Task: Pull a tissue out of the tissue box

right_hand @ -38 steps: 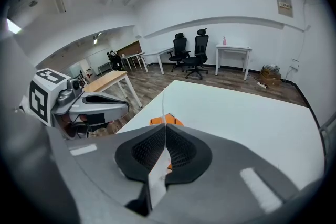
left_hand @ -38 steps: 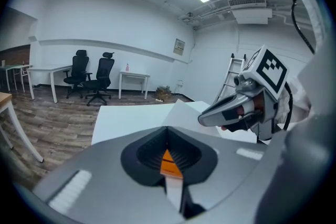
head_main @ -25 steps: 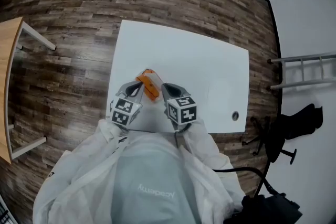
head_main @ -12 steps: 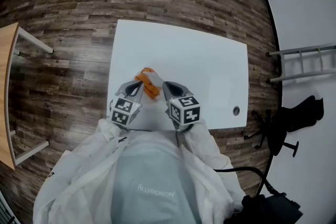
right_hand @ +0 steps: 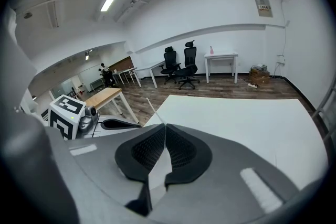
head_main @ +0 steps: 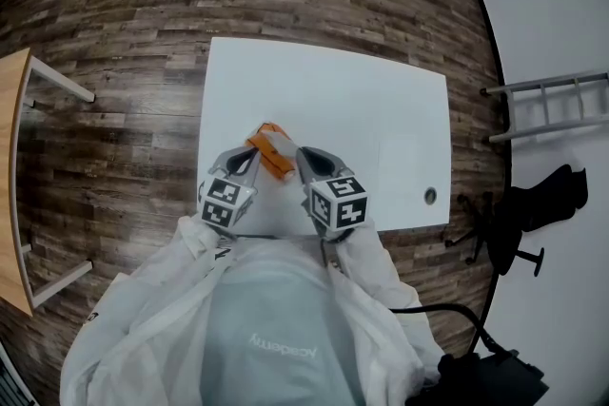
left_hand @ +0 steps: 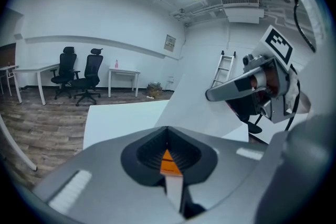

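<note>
Left fingers: ribbed black pads (left_hand: 149,152) of the left gripper (left_hand: 168,136) are closed on the orange-and-white soft tissue pack (left_hand: 169,164); only a narrow strip of it shows.
Right fingers: the right gripper (right_hand: 164,128) has its tips together, pinching a thin white sheet (right_hand: 156,170); whether this is tissue or pack wall cannot be determined.
Pack position: in the head view it lies between both grippers at the table's near edge, largely covered by them.
Surface: smooth white rectangular table (head_main: 381,109) with a small round fitting (head_main: 429,196).
Markings: black-and-white square markers on each grey cube (head_main: 339,203), with no legible text; wall notice (right_hand: 263,5) too small to read.
</note>
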The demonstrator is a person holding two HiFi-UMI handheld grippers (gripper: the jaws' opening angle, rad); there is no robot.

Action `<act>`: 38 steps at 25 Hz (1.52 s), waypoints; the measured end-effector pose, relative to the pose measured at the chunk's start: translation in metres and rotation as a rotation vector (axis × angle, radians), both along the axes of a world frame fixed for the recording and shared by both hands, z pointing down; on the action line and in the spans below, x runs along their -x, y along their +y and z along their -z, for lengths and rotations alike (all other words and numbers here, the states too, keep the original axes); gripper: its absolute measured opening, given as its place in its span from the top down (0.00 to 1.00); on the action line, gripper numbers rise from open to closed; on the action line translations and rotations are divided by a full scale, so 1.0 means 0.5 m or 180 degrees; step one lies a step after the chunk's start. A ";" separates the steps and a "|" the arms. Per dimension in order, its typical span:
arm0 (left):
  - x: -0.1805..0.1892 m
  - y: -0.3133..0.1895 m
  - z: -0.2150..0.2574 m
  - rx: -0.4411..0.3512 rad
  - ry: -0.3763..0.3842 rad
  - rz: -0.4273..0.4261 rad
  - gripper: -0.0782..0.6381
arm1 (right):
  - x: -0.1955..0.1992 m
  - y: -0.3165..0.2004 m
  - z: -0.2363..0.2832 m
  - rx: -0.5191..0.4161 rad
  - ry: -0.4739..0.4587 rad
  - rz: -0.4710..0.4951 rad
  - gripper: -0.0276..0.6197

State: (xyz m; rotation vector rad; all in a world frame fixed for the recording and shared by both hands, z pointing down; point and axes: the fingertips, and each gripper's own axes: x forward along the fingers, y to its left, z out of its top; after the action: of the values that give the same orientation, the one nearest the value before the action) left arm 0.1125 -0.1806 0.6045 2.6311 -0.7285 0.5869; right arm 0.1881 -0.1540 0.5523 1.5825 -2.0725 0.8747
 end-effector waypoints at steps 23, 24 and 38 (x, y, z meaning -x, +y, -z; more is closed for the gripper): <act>0.029 0.001 0.019 -0.0100 0.0027 -0.0153 0.89 | 0.005 0.017 0.056 -0.0258 0.0041 -0.0262 0.95; 0.031 0.001 0.021 -0.0108 0.0027 -0.0165 0.89 | 0.005 0.017 0.058 -0.0273 0.0053 -0.0280 0.95; 0.060 -0.032 0.086 -0.0365 0.0076 -0.0231 0.89 | -0.048 0.054 0.090 -0.0504 0.0085 -0.0755 0.95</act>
State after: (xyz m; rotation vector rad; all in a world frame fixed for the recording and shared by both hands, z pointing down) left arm 0.0826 -0.1969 0.5616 2.7754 -0.6811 0.5476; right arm 0.2123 -0.1269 0.5074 1.9438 -2.0061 0.7767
